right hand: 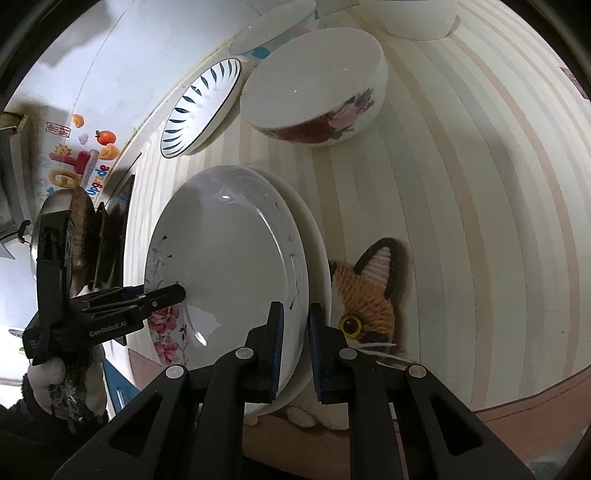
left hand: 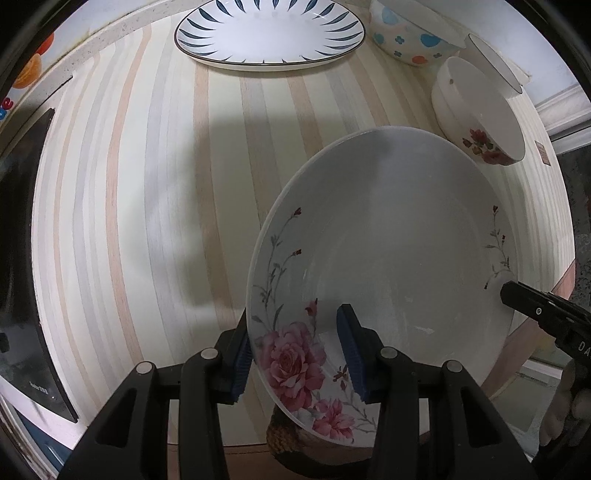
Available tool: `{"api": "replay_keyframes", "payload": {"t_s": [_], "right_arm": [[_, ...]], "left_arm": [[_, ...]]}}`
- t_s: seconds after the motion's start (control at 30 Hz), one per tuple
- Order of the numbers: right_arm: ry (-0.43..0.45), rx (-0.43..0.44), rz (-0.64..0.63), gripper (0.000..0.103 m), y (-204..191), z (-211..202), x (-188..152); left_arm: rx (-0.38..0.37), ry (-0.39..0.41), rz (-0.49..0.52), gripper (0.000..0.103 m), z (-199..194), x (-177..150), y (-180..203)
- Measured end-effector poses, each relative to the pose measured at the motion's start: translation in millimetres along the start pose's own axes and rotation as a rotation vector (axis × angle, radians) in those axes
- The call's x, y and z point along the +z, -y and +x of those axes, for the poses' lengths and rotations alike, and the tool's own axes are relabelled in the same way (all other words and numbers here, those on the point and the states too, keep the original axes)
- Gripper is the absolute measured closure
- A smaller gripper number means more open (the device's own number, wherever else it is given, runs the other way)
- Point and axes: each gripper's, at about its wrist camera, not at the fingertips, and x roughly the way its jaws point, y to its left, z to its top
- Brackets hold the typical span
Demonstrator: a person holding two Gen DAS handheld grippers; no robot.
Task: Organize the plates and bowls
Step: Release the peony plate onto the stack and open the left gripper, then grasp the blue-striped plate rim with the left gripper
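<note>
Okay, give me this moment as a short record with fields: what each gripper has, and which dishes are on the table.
left gripper: shut on the rose plate, at its rim by the rose print
right gripper: shut on the opposite rim of the same plate
plate pose: tilted, held by both grippers
blue-leaf plate: flat on the striped table, at the back
bowls: dotted bowl, rose bowl
under plate: knitted cat mat

A white rose-patterned plate [left hand: 388,258] is held tilted above the striped desk [left hand: 147,221]; a blue-leaf plate [left hand: 269,33] and three bowls sit behind.
</note>
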Motion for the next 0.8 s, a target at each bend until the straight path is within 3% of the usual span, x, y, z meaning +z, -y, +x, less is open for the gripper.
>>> {"api": "replay_keyframes", "payload": {"t_s": [0.5,0.63,0.8], "right_arm": [[0.002,-0.025,0.065,0.086,2,-10,3],[0.000,-0.041,0.063,0.084,1,-15,4],[0.062,-0.063,0.028,0.084,-13,-48,16]], "left_arm": [[0.006,-0.022,-0.023,0.062,-7,3,2],[-0.001,-0.012,-0.041,0.062,-18,4,-2],[-0.023,0.039,-0.077,0.062,-48,15,-18]]}}
